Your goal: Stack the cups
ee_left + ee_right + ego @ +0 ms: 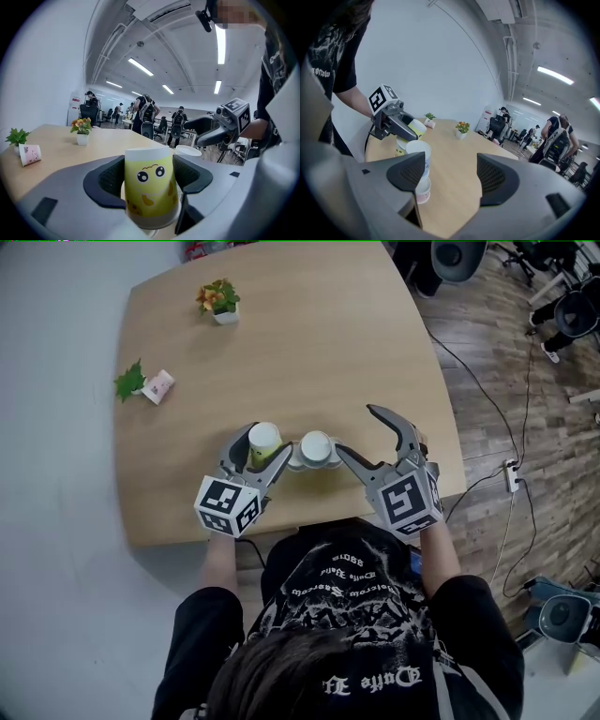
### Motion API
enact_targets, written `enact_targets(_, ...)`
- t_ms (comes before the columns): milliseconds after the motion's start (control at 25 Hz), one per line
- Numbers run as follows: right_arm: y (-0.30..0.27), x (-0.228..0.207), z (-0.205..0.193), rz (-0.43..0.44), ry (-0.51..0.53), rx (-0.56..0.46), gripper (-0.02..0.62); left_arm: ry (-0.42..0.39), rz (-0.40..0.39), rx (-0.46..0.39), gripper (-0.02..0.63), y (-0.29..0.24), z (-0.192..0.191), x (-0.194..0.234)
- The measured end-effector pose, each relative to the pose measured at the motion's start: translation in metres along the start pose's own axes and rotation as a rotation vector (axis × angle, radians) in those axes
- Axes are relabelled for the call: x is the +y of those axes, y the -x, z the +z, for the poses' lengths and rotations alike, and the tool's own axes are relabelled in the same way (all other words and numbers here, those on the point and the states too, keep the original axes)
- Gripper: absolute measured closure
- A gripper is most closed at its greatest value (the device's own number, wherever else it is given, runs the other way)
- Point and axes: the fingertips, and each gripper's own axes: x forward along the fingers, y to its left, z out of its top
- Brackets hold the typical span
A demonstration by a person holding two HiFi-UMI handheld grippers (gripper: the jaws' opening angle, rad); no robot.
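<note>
Across the lower left of the head view my left forearm comes up from under the black T-shirt. Its left gripper (pixel 258 448) points up the frame over the near edge of the pale wooden table (pixel 309 343). The marker cube carries only black-and-white square patterns and no words. In the left gripper view both jaw pads press on the sides of a yellow paper cup with a white top band and a cartoon face (pixel 150 187). The cup's long axis runs up the frame and the face looks back at the camera, eyes above mouth. A white rim shows just under the cup, and I can't tell what it belongs to. Just right of the cup, at mid-frame in the head view, a short stack of white paper cups (pixel 316 450) stands upright on the table, mouths up. Farther right, my other forearm angles in from the lower right. The right gripper (pixel 356 432) points up and to the left, and its jaws are spread wide on nothing, with the white stack just outside the nearer jaw. The white gothic lettering on the shirt is too distorted to read.
</note>
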Motion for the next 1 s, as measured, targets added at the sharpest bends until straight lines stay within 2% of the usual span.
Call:
enact_targets(120,0.001,-0.002,-0.001,-0.002,0.013,0.01,0.238,0.008,-0.004,0.005,0.27,-0.001,0.0,0.001)
enact_targets(320,0.002,-0.005,-0.001,-0.011,0.001,-0.001,0.238,0.015,-0.016,0.016,0.27,0.0,0.002,-0.001)
enact_targets(400,0.003,-0.006,-0.001,-0.01,0.001,-0.003,0.238,0.048,-0.018,-0.005,0.258,0.003,0.009,0.0)
enact_targets(560,0.002,-0.004,-0.002,0.009,-0.01,-0.008,0.237,0.121,-0.044,-0.053,0.189,0.014,0.029,-0.002)
enact_targets(720,0.003,-0.009,-0.007,0.02,-0.069,-0.023,0.238,0.222,-0.062,-0.163,0.17,0.046,0.062,0.01)
enact_targets(800,0.003,-0.015,-0.011,0.015,-0.094,-0.029,0.238,0.242,-0.018,-0.229,0.17,0.069,0.079,0.03)
enact_targets(880,0.003,-0.024,-0.016,0.009,-0.115,-0.031,0.237,0.206,0.083,-0.242,0.17,0.086,0.084,0.061)
enact_targets(1000,0.004,-0.037,-0.023,-0.004,-0.141,-0.011,0.238,0.093,0.297,-0.119,0.172,0.096,0.074,0.122)
